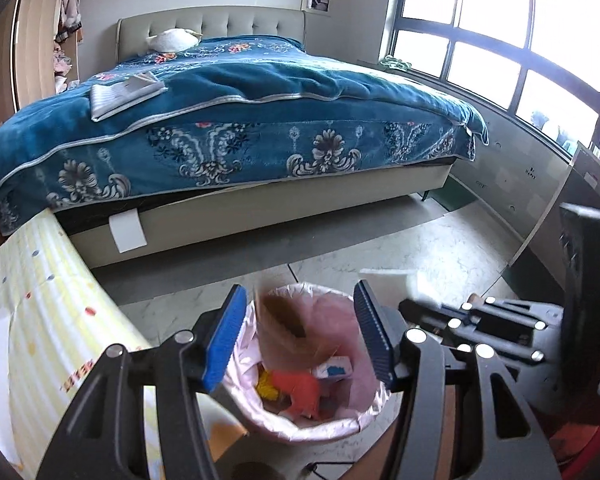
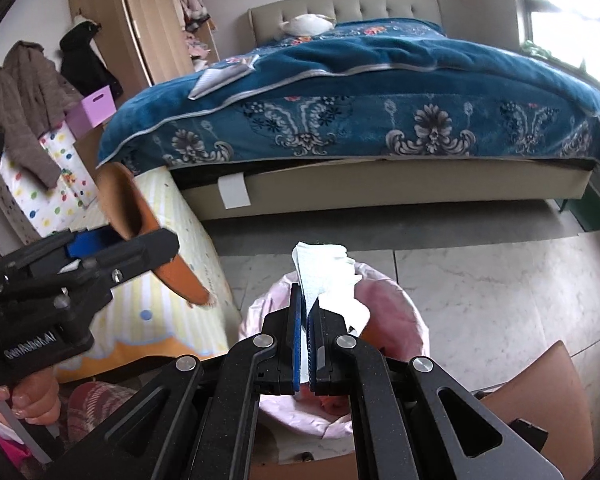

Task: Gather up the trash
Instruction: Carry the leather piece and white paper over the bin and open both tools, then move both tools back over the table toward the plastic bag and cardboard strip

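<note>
A waste bin with a pink liner stands on the floor below both grippers. My left gripper is open above it. A blurred brown cardboard piece hangs between its blue pads, with a gap on each side. My right gripper is shut on a crumpled white tissue, held over the bin's far rim. Inside the bin lie a red wrapper, a yellow scrap and a small white and blue pack.
A bed with a blue flowered blanket fills the far side. A yellow striped pad leans at the left, close to the bin. A brown cardboard box sits at the near right. Pale marble floor stretches between the bin and the bed.
</note>
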Motion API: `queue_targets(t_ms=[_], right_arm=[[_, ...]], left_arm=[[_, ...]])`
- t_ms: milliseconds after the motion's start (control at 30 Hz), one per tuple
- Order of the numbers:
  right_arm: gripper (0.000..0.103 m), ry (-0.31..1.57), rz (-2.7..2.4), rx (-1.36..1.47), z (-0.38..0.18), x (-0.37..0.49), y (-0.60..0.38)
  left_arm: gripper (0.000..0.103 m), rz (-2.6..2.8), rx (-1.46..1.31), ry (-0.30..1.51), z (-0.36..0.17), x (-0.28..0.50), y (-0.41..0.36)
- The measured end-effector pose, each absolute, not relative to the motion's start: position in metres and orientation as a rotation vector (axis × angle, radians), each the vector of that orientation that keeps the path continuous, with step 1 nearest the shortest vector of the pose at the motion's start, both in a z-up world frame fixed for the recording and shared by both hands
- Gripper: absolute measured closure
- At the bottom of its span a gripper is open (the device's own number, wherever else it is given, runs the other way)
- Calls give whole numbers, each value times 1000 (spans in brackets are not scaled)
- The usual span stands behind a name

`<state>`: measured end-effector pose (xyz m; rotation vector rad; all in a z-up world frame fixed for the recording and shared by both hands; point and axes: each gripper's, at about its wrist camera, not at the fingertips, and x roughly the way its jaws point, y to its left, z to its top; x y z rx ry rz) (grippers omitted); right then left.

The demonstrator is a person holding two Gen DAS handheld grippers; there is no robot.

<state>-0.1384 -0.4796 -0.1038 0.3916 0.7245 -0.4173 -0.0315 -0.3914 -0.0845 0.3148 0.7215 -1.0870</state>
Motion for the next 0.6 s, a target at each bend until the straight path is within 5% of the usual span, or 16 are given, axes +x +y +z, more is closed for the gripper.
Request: queue_targets(t_ms=[100,200,600], right_arm=[[94,753,-431,396,-112,-133,-489],[72,761,-447,413,-116,-133,-491],[70,733,-430,387,-107,-139,-461]], left_arm=[[26,-1081,290,722,-84,-25,-392],[26,-1051,298,717,-84,-20,-385],[26,-900,264,687,-73,-12,-310]])
